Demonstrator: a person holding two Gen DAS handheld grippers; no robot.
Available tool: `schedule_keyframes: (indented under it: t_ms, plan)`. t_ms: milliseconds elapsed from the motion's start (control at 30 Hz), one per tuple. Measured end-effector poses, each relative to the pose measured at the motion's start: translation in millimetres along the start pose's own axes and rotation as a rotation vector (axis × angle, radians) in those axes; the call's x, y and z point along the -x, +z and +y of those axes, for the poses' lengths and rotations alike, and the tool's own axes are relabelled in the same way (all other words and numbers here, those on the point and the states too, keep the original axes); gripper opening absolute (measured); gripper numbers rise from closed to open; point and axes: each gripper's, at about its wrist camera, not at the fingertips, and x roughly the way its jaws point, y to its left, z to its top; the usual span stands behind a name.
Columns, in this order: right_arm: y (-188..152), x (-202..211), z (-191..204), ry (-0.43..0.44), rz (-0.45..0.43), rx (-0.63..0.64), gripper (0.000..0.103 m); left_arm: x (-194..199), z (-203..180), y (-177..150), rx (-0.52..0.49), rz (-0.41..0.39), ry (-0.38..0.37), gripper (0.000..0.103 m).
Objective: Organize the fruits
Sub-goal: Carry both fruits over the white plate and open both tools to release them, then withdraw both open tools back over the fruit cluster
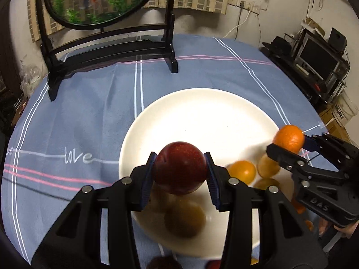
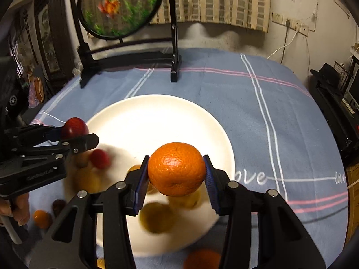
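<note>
A: Over the plate (image 1: 202,112) in the left wrist view: left gripper (image 1: 180,170) clamped on a dark red plum (image 1: 180,168), blue pads (image 1: 148,179) pressing both sides, fruit held clear above the white dish.

B: Right gripper there too?

A: Yes, at right edge, right gripper (image 1: 289,142) grasping an orange (image 1: 289,137) over the plate's right rim. Blurred oranges (image 1: 242,171) sit on the plate below it, plus a brownish blurred fruit (image 1: 185,218) under the plum. Cloth (image 1: 78,123) is blue, striped, with "love" on it. Black stand (image 1: 112,51) with a round fish panel at the back.

B: Right wrist view?

A: Same orange (image 2: 177,169) centre frame, gripped between the right gripper (image 2: 177,174) pads, above the plate (image 2: 157,116). Left gripper (image 2: 75,134) comes in from the left, squeezing the plum (image 2: 75,127) over the plate's left rim. Blurred yellowish fruit (image 2: 157,217) on the plate beneath; a red one (image 2: 99,158) near the left gripper. One small orange (image 2: 41,218) lies on the cloth (image 2: 280,112), off the plate, beside a hand (image 2: 15,208). Another orange (image 2: 203,259) at bottom edge, off the plate.
</note>
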Motion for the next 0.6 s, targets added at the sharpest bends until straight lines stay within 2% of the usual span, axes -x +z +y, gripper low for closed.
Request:
schedule_keyframes:
  t_ms: [67, 233, 300, 367, 567, 600]
  plan:
    - [1.5, -12.6, -1.6, 0.004, 0.036, -0.002, 0.046, -9.4, -0.6, 3.2, -0.006, 0.010, 0.011, 0.043]
    - [7.1, -21.3, -5.2, 0.033, 0.065, -0.037, 0.049, -31.1, 0.5, 4.6, 0.027, 0.076, -0.019, 0.045]
    - [7.5, -18.5, -5.5, 0.022, 0.055, -0.039, 0.050, -32.8, -1.1, 4.5, 0.021, 0.076, -0.005, 0.057]
    - [6.8, -14.6, -7.2, 0.013, 0.039, -0.052, 0.050, -24.4, -1.4, 4.5, 0.011, 0.043, 0.008, 0.063]
    - [-8.2, 17.9, -4.1, 0.030, 0.002, -0.061, 0.050, 8.1, 5.6, -3.7, 0.037, 0.002, 0.006, 0.067]
    - [-10.4, 22.8, -4.1, 0.033, -0.005, -0.060, 0.050, 14.4, 6.1, -7.1, 0.035, 0.000, 0.006, 0.073]
